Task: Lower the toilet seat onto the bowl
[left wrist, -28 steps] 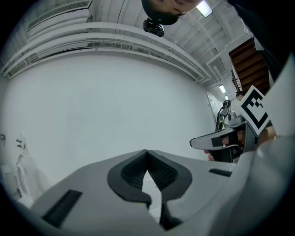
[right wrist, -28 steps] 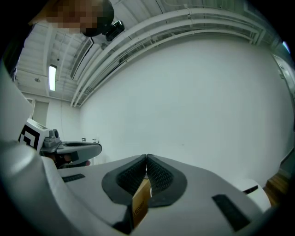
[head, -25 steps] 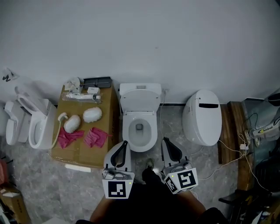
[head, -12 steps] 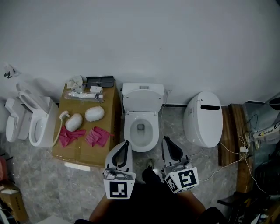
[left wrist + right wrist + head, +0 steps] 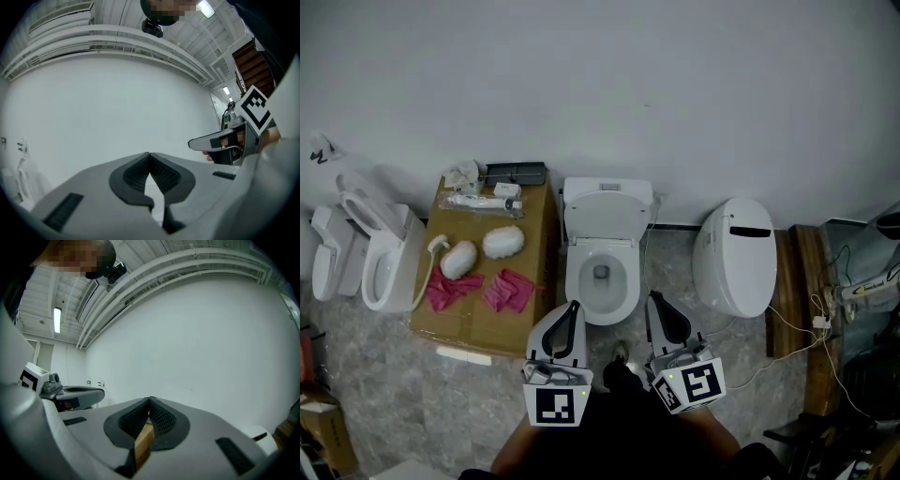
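Barely anything has shifted since a second ago: my left claw (image 5: pixel 571 307) and right claw (image 5: pixel 653 301) still hang side by side, each pressed together and empty. Print on a brown strip (image 5: pixel 143 446) under my right tips is too blurred to read. Just ahead, between both claws, the toilet seat (image 5: pixel 607 216) stands raised behind the open bowl (image 5: pixel 575 281).

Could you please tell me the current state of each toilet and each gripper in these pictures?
Middle toilet seat: raised, standing behind the uncovered bowl.
Right toilet: lid closed.
Left toilet: lid raised, open.
Left gripper: shut, jaws together.
Right gripper: shut, jaws together.
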`<state>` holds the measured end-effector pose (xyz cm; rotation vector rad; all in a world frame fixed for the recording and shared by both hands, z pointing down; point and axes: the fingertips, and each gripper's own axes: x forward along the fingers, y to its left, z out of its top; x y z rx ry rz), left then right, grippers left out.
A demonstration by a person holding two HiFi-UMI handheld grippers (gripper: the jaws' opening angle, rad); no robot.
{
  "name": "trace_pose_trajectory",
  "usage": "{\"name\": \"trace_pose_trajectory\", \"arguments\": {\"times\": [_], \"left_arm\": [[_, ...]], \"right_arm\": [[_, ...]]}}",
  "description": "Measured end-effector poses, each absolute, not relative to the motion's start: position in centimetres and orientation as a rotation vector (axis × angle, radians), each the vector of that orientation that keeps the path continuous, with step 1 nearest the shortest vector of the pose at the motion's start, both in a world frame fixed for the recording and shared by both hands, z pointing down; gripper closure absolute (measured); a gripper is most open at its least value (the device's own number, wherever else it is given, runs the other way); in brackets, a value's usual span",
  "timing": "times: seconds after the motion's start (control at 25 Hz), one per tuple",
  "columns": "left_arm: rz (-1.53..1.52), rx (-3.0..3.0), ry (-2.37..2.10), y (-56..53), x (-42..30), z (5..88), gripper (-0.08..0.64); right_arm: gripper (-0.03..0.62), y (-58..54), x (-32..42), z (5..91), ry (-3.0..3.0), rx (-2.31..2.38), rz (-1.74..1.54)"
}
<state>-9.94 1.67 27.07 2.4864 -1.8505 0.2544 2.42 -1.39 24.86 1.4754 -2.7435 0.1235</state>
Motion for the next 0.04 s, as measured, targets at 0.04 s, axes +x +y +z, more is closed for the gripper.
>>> {"name": "trace_pose_trajectory", "arguments": {"times": [0.04], "left_arm": [[0.259, 2.492, -1.852, 1.70, -9.93, 27.03, 0.551]], "right_arm": [[0.566, -1.35, 2.46, 24.83, -2.746, 1.475, 0.122]]}}
